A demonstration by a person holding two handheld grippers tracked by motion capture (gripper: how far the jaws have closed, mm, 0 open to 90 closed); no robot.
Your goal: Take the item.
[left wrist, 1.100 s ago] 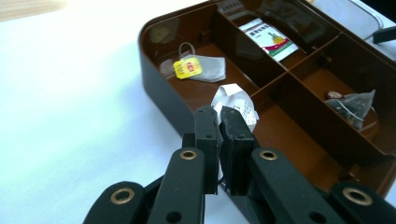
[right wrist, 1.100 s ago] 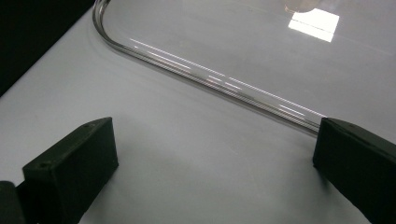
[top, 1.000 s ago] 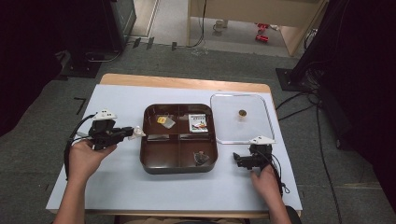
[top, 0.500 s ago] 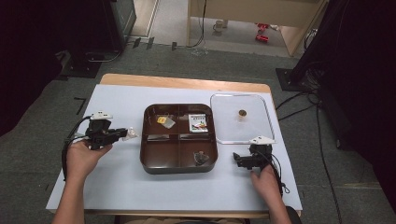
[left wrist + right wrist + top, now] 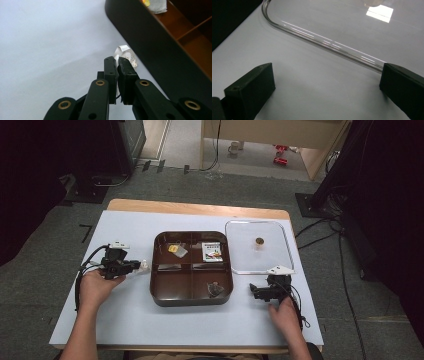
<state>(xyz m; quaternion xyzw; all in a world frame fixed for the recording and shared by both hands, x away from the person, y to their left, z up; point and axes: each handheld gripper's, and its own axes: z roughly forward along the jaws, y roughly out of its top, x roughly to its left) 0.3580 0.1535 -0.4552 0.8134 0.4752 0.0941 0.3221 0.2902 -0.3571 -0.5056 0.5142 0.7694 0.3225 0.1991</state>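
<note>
Tray (image 5: 192,295), sachets inside, left gripper (image 5: 117,63) clamping packet (image 5: 125,53)

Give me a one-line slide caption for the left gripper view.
Left tongs shut on a small white packet, low over the pale table beside the dark brown tray.

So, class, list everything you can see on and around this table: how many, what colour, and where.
Table: one, pale grey-white top with a wooden far edge, centre.
Tray: one, dark brown, four compartments, mid-table.
Yellow packet: one, yellow and clear, far-left compartment.
Printed packet: one, white with print, far-right compartment.
Dark packet: one, greyish, near-right compartment.
Clear lid: one, see-through with a brown knob, right of the tray.
White packet: one, white, pinched just left of the tray.
Left hand-held gripper: one, black, shut on the white packet.
Right hand-held gripper: one, black, open, near the lid's corner.
</note>
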